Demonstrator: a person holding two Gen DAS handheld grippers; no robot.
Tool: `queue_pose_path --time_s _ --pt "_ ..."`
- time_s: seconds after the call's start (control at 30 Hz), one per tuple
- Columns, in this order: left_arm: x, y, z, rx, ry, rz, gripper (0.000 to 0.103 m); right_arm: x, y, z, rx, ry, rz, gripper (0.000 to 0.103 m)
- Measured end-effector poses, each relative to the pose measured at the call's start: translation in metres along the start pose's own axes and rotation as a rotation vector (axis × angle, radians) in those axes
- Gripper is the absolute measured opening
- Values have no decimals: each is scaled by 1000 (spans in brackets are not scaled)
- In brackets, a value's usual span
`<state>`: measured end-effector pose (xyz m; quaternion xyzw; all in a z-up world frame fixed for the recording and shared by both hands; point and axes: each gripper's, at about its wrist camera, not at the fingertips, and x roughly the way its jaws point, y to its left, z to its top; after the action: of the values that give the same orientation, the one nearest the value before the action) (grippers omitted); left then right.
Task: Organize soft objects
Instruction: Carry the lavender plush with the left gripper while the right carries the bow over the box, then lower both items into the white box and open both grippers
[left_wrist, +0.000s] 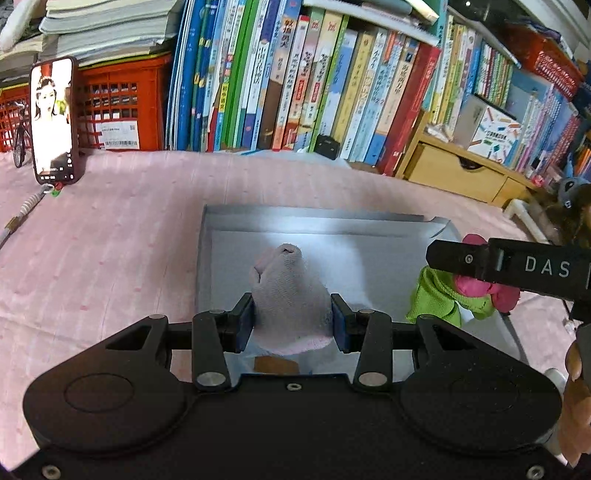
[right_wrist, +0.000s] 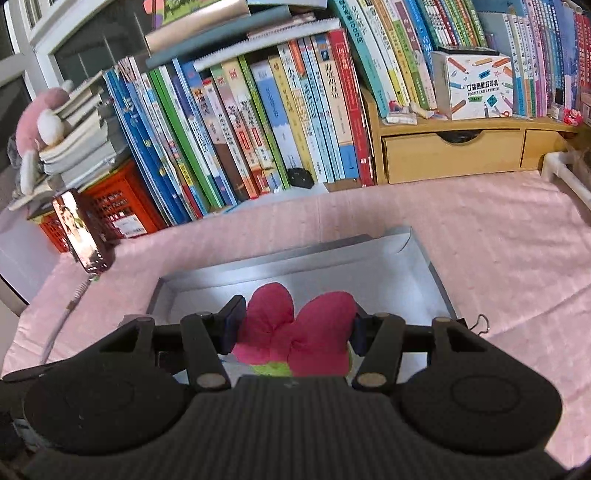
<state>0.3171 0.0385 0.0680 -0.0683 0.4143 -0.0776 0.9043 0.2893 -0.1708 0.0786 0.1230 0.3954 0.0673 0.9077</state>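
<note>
A: What is held over the grey tray (left_wrist: 207, 258)?

B: A pale pink sock (left_wrist: 291, 291) is squeezed between the pads of the left gripper (left_wrist: 293, 322), above the tray's near edge.

A: And the other tool?

B: A pink and green soft toy (right_wrist: 295, 332) is clamped in the right gripper (right_wrist: 294, 328), over the same tray, on the sock's right side.

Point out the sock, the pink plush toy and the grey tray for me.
sock (left_wrist: 291, 291), left wrist view, on its knitted middle.
pink plush toy (right_wrist: 295, 328), right wrist view, on its pink centre.
grey tray (left_wrist: 317, 218), left wrist view, on its far wall.
</note>
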Motion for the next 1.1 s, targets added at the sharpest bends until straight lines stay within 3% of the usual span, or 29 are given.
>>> queue_pose_path --time_s 0.3,1.1 --pt "14 6 -6 -11 56 5 40 15 2 -7 -15 59 -27 60" --pt "5 1 -21 68 99 6 41 22 0 -18 -5 198 -30 61"
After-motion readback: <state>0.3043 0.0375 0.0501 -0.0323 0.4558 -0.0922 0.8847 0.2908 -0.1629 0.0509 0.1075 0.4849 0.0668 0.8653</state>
